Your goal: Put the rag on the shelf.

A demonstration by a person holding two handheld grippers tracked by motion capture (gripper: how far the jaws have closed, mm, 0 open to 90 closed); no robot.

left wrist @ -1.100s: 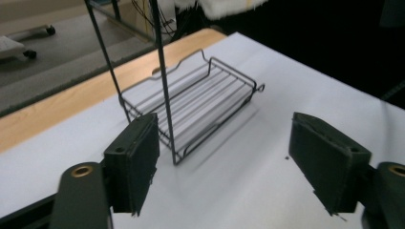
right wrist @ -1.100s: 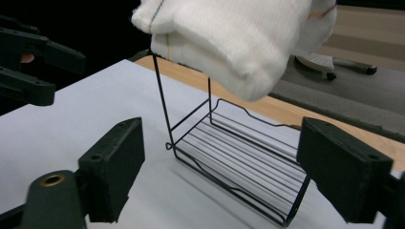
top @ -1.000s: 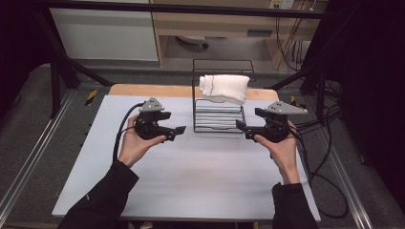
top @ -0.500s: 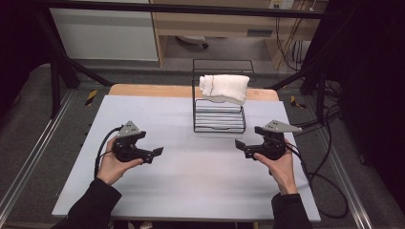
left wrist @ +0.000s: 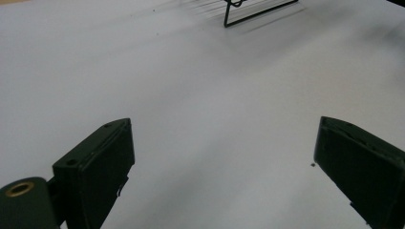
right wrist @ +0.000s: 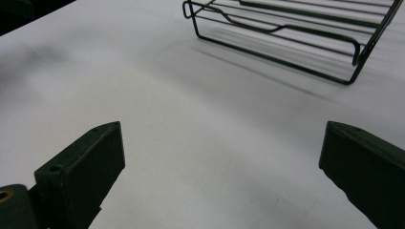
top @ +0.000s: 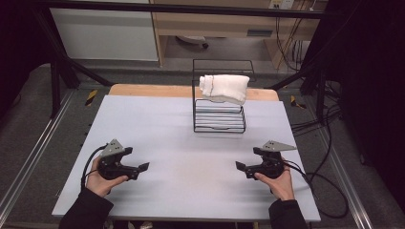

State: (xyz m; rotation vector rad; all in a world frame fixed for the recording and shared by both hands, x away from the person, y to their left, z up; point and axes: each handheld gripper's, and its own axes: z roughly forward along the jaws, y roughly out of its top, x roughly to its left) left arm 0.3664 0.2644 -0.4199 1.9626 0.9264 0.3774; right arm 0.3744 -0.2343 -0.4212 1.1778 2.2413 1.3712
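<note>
One towel (top: 224,88) atop high-view rack (top: 219,110)

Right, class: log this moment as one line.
left gripper: open, empty | right gripper: open, empty | towel: draped on wire rack | table

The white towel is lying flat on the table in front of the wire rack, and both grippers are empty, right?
Not quite. The white towel is draped over the top of the wire rack, not flat on the table, as the high view shows. Each hand-held gripper, left and right, is indeed empty.
</note>
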